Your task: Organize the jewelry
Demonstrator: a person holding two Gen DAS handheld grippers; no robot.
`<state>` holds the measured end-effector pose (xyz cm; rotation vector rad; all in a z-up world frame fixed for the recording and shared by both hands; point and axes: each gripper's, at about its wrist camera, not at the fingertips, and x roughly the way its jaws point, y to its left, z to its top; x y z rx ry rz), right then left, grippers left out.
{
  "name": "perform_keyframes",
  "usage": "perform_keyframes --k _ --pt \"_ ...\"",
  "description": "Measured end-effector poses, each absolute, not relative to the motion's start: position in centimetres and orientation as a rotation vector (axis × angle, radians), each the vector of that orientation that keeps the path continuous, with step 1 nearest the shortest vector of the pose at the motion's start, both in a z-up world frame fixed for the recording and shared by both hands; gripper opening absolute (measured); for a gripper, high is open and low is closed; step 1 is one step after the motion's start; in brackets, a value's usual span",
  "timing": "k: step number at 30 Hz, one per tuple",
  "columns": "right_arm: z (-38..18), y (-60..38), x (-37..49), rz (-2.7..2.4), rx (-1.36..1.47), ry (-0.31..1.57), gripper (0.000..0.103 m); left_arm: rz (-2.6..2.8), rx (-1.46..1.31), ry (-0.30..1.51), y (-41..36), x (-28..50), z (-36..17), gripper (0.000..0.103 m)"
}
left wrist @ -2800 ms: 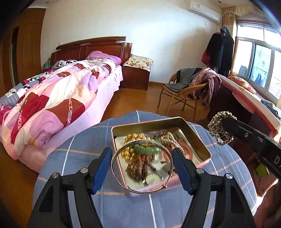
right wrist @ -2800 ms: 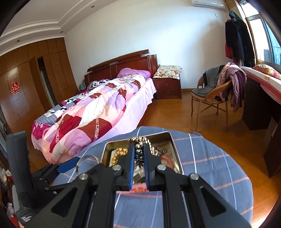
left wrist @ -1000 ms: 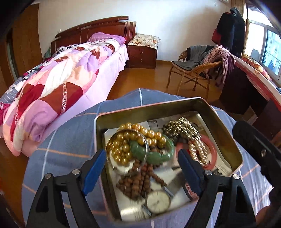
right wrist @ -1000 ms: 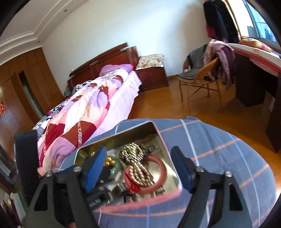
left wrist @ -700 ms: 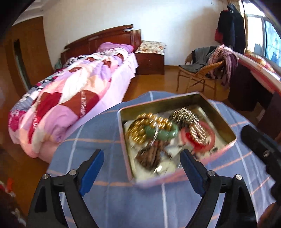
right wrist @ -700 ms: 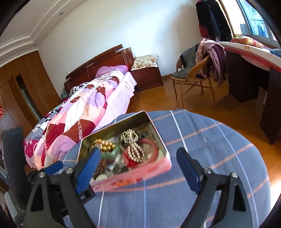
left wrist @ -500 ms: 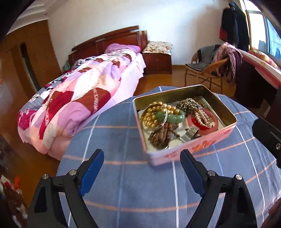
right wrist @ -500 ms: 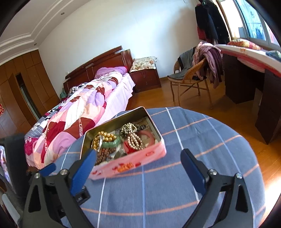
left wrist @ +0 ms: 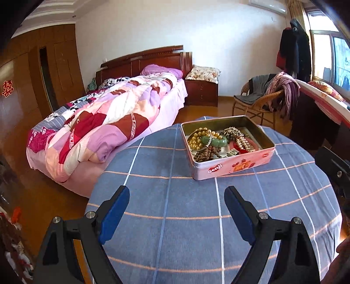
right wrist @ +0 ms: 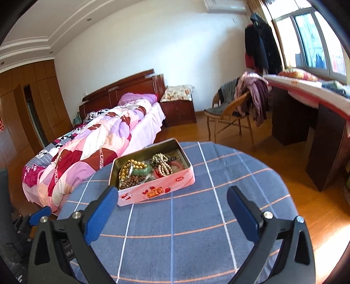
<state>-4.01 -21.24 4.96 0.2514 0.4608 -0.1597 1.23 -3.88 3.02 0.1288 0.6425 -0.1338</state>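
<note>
Hovering wide open and empty, the left gripper (left wrist: 176, 204) and right gripper (right wrist: 171, 202) face the pink tin (left wrist: 231, 165) ahead, with its jewelry (left wrist: 206, 139) gathered inside, apparently sorted.

I am in a lived-in bedroom of a home. At about ten o'clock stands a bed (left wrist: 105, 122) with a dark wooden headboard (left wrist: 144, 61), a patchwork quilt in pink, purple and red, and a purple pillow (left wrist: 161, 71). A wooden nightstand (left wrist: 202, 92) with a floral cushion sits at twelve o'clock. Built-in wooden wardrobes (left wrist: 54, 65) line the wall at nine o'clock. At two o'clock a wicker chair (right wrist: 229, 115) is draped with clothes, coats (right wrist: 261, 48) hang by the window (right wrist: 315, 43), and an air conditioner (right wrist: 225, 5) is mounted high on the white wall. The floor (right wrist: 284, 157) is polished wood, and my counter (right wrist: 196, 229) wears a blue checked cloth.
</note>
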Motion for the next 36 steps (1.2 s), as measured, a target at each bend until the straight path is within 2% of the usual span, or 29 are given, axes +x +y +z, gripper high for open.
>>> perform_keyframes --k 10,36 --pt "7.4 -18.9 -6.7 -0.173 0.17 0.355 0.103 -0.095 0.127 0.533 -2.7 -1.9 5.0 0.089" --pt "9.6 -18.0 -8.5 -0.178 0.16 0.247 0.103 -0.103 0.077 0.454 -1.5 -3.5 7.4 0.089"
